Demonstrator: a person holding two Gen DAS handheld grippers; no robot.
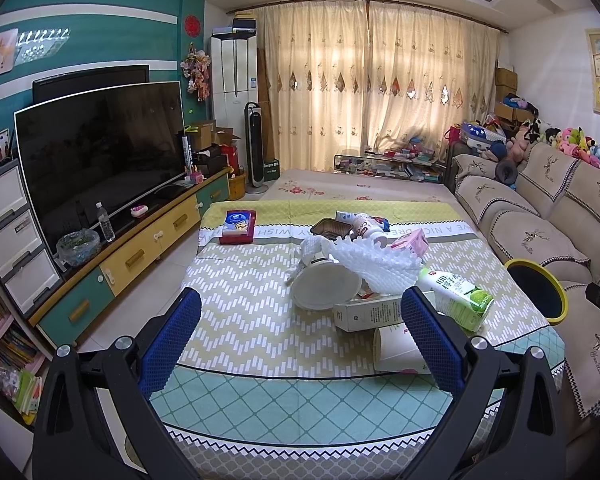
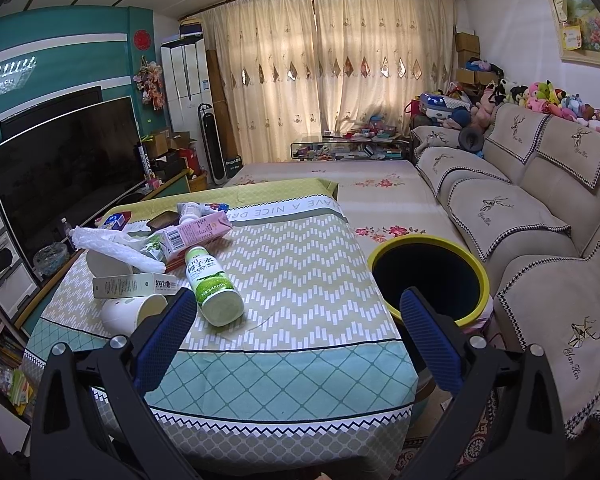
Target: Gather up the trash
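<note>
A heap of trash lies on the patterned tablecloth (image 1: 252,320): a green coconut-water bottle (image 1: 458,298) (image 2: 212,286), a tipped paper cup (image 1: 398,350) (image 2: 134,312), a long carton box (image 1: 368,312) (image 2: 134,285), white foam netting (image 1: 370,258) (image 2: 116,246), a pink carton (image 2: 198,234) and a white bowl (image 1: 326,286). A yellow-rimmed bin (image 2: 430,278) (image 1: 538,294) stands at the table's right side. My left gripper (image 1: 300,336) is open, near the heap. My right gripper (image 2: 298,334) is open over the table's near right corner, holding nothing.
A beige sofa (image 2: 540,216) runs along the right, close behind the bin. A TV (image 1: 100,152) on a low cabinet lines the left wall. A red tissue box (image 1: 238,226) and a foil tray (image 1: 332,227) sit at the table's far end.
</note>
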